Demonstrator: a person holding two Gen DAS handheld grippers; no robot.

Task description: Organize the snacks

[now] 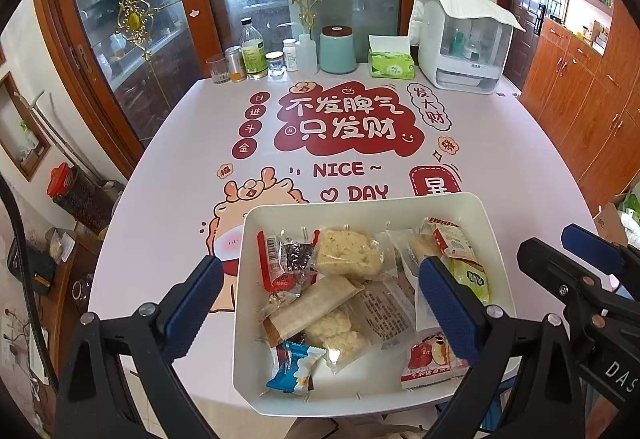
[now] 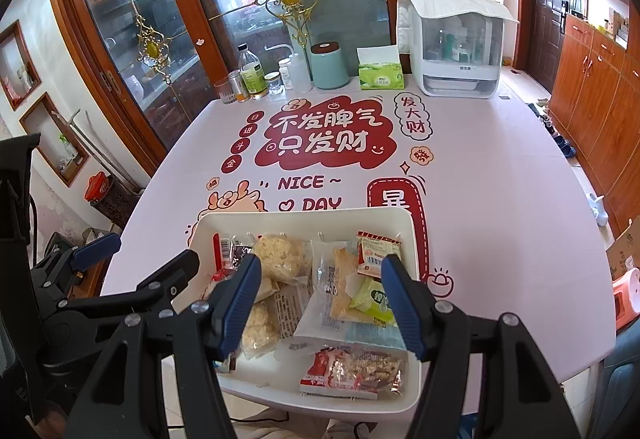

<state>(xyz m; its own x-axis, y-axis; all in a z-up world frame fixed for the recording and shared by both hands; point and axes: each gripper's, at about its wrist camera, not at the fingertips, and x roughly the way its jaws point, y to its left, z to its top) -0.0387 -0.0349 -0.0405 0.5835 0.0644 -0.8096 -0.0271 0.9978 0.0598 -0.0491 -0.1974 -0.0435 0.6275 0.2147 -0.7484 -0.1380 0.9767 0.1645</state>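
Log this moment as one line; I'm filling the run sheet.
stage: pre-grasp | left tool: open, above tray | right tool: open, above tray | snacks: all in tray

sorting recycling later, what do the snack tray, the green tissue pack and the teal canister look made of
Snack tray: probably plastic; smooth, matte white moulded walls.
Green tissue pack: thin glossy plastic film, wrinkled, with paper tissue sticking out.
Teal canister: possibly glazed ceramic or coated metal; its brown lid looks wooden.

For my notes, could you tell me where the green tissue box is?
In both views the green tissue box stands at the table's far edge, between the teal canister and the white appliance.
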